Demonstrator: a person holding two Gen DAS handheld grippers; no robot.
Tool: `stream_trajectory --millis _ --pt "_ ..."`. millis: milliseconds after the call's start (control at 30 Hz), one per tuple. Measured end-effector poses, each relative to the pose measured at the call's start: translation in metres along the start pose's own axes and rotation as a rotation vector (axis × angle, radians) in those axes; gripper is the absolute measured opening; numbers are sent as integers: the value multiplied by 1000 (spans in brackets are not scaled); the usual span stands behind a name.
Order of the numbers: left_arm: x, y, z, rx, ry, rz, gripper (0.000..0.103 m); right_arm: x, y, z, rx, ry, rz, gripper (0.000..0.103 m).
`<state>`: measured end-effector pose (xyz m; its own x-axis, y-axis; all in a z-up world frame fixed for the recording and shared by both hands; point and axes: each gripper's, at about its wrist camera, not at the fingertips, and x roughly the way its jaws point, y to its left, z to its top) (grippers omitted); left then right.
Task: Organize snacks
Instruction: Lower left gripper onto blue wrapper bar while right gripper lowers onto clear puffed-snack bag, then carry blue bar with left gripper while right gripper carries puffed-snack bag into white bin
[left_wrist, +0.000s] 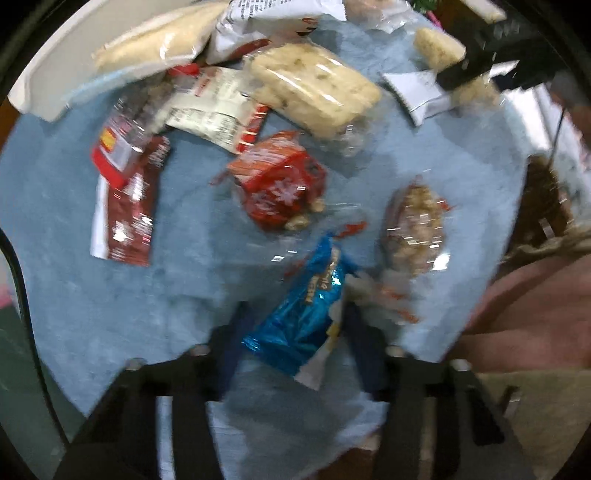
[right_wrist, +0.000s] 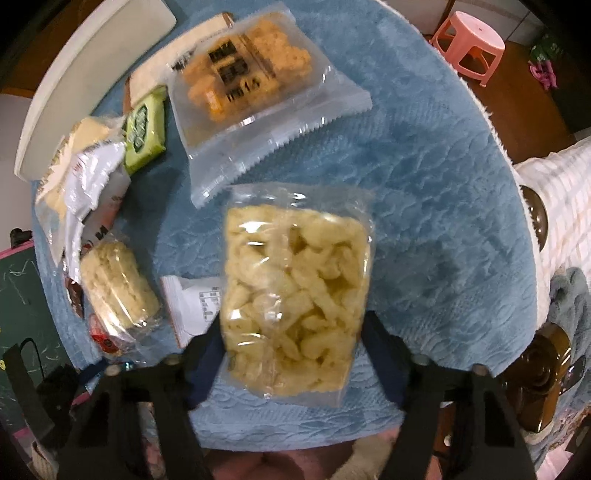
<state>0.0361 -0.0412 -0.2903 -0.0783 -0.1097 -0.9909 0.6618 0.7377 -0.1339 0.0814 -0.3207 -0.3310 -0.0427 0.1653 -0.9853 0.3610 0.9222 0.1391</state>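
Above the blue towel, the right gripper jaws clamp a clear puffed-snack bag; left gripper jaws hold a blue wrapper.

A towel is spread over the bench, and the snacks are laid on it. In the right wrist view, a puff bag is set between the fingers of the right hand-held gripper, near the towel's near edge. Behind it a cracker bag is placed, toward the far edge. A wafer pack lies just left of the cracker bag. A rice cake lies left of the puff bag, with a sachet between them, partly under the puff bag. A stool stands beyond the far right corner. In the left wrist view, a foil pack is found between the fingers of the left hand-held gripper; a nut pack lies behind it to the right.
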Motion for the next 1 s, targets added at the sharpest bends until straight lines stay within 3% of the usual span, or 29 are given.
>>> stream_trajectory --millis 100,367,500,667,867,1000 --pt "0 -3 -3 -14 -17 -10 37 0 -2 -1 11 -20 3 60" --pt "-15 3 -38 -127 -55 -25 34 -18 -10 -21 29 -70 12 58" --pt "-46 16 -43 -219 -106 -31 34 -46 -7 -33 8 -126 20 58" --pt "-106 26 -44 -264 -247 -3 34 -90 3 -50 -51 -229 42 58" --pt "-195 49 2 -335 -369 148 34 -153 48 -35 -177 -370 91 58" --pt "-238 64 36 -425 -477 170 34 -202 81 -12 -277 -475 131 58"
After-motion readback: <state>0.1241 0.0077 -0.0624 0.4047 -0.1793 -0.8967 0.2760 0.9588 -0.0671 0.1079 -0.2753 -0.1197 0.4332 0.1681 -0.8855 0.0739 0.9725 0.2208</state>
